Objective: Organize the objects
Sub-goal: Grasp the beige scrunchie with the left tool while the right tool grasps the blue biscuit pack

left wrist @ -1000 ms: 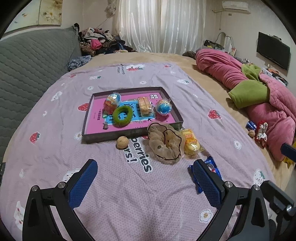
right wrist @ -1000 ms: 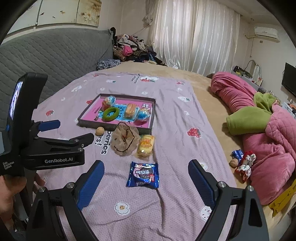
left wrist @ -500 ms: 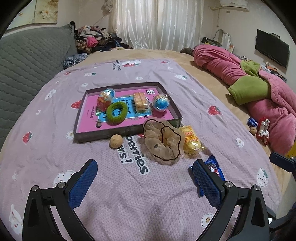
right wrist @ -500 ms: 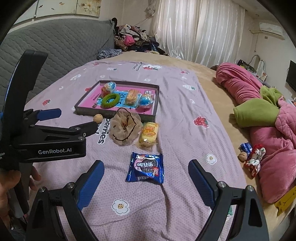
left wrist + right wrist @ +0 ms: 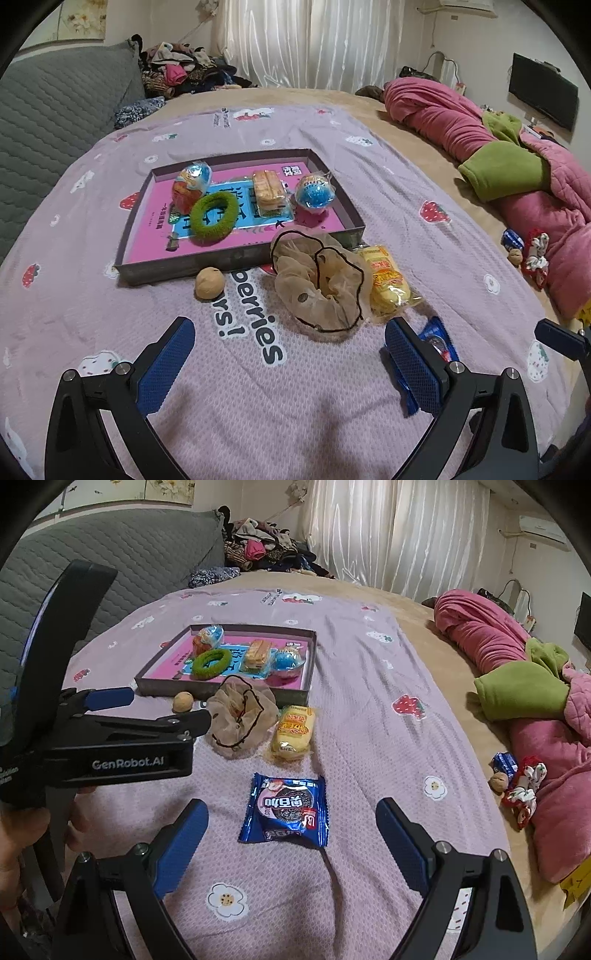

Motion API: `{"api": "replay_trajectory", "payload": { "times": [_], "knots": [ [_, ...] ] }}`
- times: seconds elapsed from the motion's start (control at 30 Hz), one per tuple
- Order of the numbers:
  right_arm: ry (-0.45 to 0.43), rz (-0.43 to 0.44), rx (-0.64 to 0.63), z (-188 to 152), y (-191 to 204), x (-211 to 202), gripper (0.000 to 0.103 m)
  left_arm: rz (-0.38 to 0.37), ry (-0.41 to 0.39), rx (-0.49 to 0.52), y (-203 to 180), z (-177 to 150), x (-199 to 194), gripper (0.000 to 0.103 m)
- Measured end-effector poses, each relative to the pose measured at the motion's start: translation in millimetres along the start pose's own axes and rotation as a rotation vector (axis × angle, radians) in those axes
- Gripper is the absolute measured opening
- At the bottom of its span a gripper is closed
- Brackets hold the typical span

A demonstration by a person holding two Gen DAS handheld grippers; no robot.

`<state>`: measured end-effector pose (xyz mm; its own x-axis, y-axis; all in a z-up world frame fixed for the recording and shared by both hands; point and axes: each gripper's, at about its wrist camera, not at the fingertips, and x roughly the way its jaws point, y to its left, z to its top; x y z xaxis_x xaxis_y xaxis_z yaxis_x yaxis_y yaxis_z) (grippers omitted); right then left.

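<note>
Both grippers have drifted nearer the loose items, left gripper (image 5: 288, 350) and right gripper (image 5: 291, 834) wide open and empty, the cookie packet (image 5: 284, 810) now just beyond the right one, near of the tray (image 5: 173, 685), likely first pick.

Glossy foil cookie packet (image 5: 284, 808) on matt knitted sheet (image 5: 369, 738); sheer gauzy scrunchie (image 5: 319, 284)

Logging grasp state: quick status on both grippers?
Left gripper: open, holding nothing.
Right gripper: open, holding nothing, blue cookie packet lying between its fingers on the bed.
</note>
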<state>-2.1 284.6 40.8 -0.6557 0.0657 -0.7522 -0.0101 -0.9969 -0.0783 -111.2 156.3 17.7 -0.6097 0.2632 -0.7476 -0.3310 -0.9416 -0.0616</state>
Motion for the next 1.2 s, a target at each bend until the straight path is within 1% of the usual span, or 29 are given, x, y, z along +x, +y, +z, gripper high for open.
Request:
{"api": "replay_trajectory", "payload": {
  "times": [0.2,0.37,0.87,0.93,1.0,1.07,1.1,1.13,1.2],
  "knots": [
    [0.022,-0.002,0.008,-1,-3,19,0.092,0.010,0.021,-0.009,1,5,25,0.102],
    [0.039,0.002,0.011,-2,-2,35,0.092,-0.005,0.033,-0.015,2,8,42,0.102],
    [0.089,0.017,0.019,-9,-4,75,0.092,-0.019,0.062,-0.011,-8,17,75,0.102],
    [0.091,0.016,0.016,-10,-4,79,0.092,-0.021,0.066,-0.022,-6,18,78,0.097],
    [0.087,0.016,0.017,-9,-4,81,0.092,-0.022,0.069,-0.030,-6,19,82,0.094],
    [0.088,0.017,0.012,-10,-3,84,0.092,-0.029,0.079,-0.031,-6,19,87,0.087],
    [0.089,0.015,0.009,-10,-3,85,0.092,-0.034,0.086,-0.032,-6,20,90,0.079],
    [0.089,0.013,0.008,-10,-2,87,0.092,-0.046,0.090,-0.038,-6,21,92,0.074],
    [0.081,0.016,0.005,-10,-2,89,0.091,-0.047,0.096,-0.037,-7,21,95,0.073]
  ]
}}
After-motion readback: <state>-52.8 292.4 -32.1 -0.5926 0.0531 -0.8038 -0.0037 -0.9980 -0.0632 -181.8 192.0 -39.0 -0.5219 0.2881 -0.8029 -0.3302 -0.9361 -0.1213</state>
